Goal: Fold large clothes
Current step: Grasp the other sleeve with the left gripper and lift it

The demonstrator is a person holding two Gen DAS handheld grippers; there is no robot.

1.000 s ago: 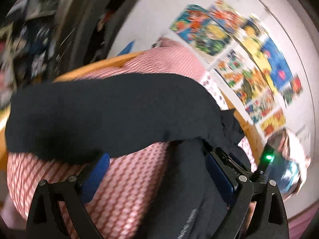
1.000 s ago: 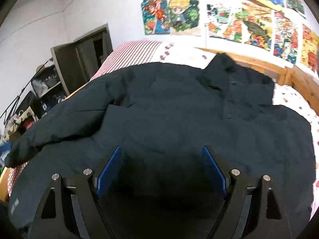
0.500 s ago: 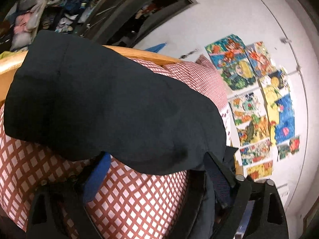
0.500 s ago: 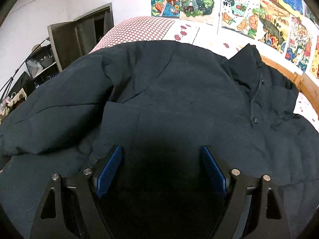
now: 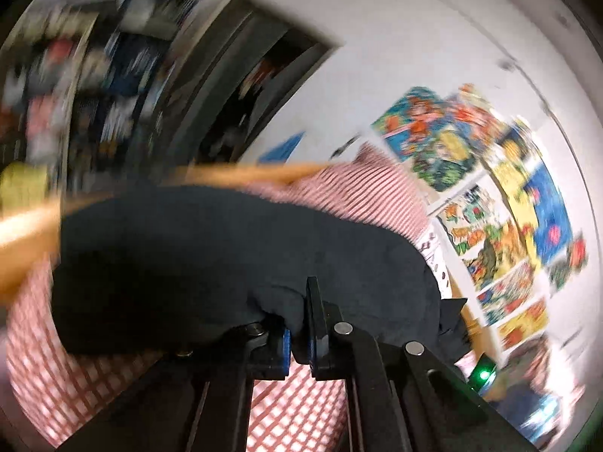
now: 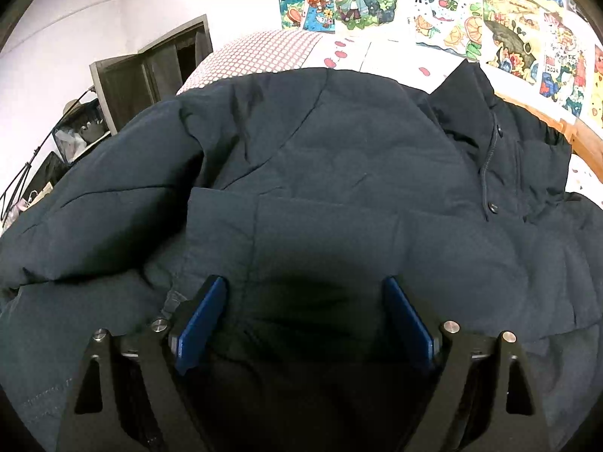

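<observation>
Dark navy padding fills both views: the puffer jacket (image 6: 339, 173) lies spread front-up on the bed (image 6: 580, 173), collar toward the wooden headboard (image 6: 565, 128) and the posters (image 6: 471, 19) above it. And there's the grab! The left gripper (image 5: 297, 339) has just been closing, and its jaws are now pinched tight on a fold of the jacket's sleeve (image 5: 226, 263), which lies over the red-checked bedding (image 5: 301, 406) near the bed's wooden rail (image 5: 241, 173). That view is blurred, so exactly which part of the sleeve is caught I can't say. Over the jacket's body, the right gripper (image 6: 305, 312) hangs with its blue pads spread wide, nothing between them, fabric just below. So this looks like the sleeve fold getting under way. Next call, as I read it: carry that sleeve inward across the chest, toward the button placket (image 6: 490, 173), while the open right gripper either pins the body or takes its own hold lower down. Puffy fabric springs back, so a firm lay-down will matter.
</observation>
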